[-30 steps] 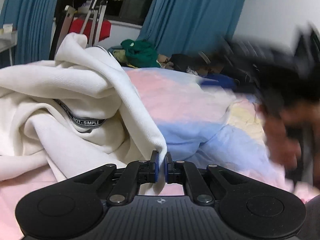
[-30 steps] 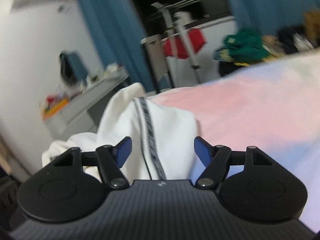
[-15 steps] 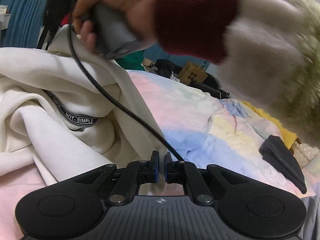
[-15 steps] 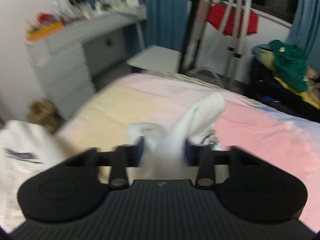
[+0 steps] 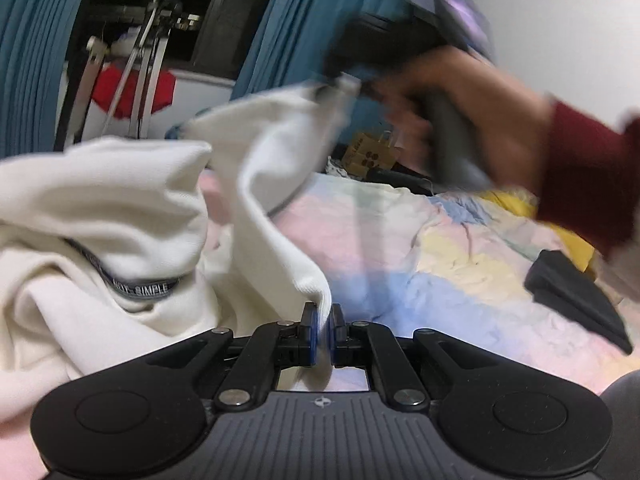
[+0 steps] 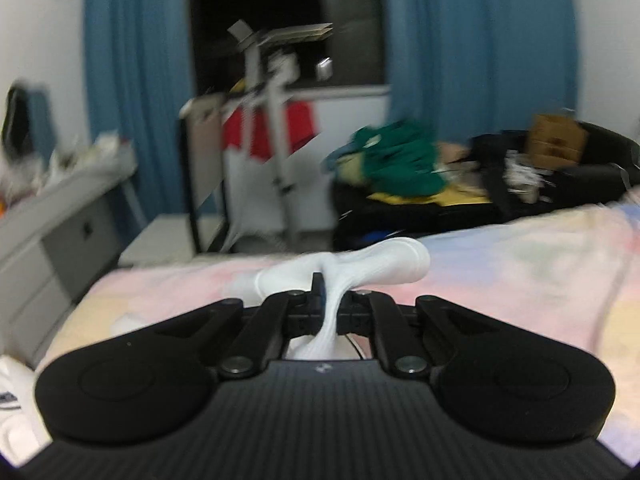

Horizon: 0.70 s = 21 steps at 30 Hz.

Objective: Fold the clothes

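Bed (image 5: 460, 248): pastel quilt, garment heaped at its left.
Sweatshirt (image 5: 100, 208): cream, crumpled (no fold visible) — folding barely begun, I judge.
Left gripper (image 5: 321, 330): clenched on its hem.
Right gripper (image 6: 330, 312): pinching a bunched white end — raised.

Black gripper body (image 5: 320, 420) w/ ribbed top, round side discs, blue-padded fingers (image 5: 309, 330), dark-red sleeve cuff (image 5: 584, 168)

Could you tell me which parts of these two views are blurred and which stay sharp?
Left wrist view: the right hand and raised end of the white sweatshirt are motion-smeared, while the left gripper and bedspread stay crisp. Right wrist view: the room behind is softly blurred throughout; the right gripper stays sharper.
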Motion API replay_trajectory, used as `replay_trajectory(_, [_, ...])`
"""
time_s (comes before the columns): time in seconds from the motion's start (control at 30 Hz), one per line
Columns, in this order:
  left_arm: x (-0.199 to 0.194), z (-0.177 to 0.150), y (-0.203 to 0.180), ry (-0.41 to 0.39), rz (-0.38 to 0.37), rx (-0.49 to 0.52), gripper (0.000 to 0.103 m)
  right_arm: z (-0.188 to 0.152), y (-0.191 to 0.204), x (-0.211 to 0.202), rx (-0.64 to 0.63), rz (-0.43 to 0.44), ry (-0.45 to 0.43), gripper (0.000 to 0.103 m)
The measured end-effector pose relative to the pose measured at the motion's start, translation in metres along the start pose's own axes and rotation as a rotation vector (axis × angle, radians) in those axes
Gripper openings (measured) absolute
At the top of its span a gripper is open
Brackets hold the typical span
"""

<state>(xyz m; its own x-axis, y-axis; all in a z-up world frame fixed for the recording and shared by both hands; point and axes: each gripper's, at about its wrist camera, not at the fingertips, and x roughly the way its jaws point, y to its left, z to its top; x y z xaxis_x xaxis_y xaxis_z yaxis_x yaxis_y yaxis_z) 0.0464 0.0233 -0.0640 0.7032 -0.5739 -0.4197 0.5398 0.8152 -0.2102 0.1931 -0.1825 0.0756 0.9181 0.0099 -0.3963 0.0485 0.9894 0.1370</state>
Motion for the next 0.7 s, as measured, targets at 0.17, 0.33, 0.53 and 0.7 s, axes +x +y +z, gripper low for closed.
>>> replay_trajectory(0.17, [-0.006,0.000,-0.023,-0.007,0.084,0.065,0.007,-0.042,-0.111,-0.055,0.226,-0.048,-0.049,0.005])
replay_trajectory(0.33, [0.000,-0.010,-0.049,0.032,0.103,0.152,0.007,-0.105,-0.199,-0.076,0.527,-0.032,0.066,0.006])
replay_trajectory(0.53, [0.015,-0.025,-0.070,0.096,0.102,0.224,0.007,-0.166,-0.249,-0.074,0.933,0.087,0.249,0.009])
replay_trajectory(0.7, [0.029,-0.034,-0.076,0.157,0.108,0.254,0.008,-0.186,-0.254,-0.069,1.087,0.127,0.265,0.023])
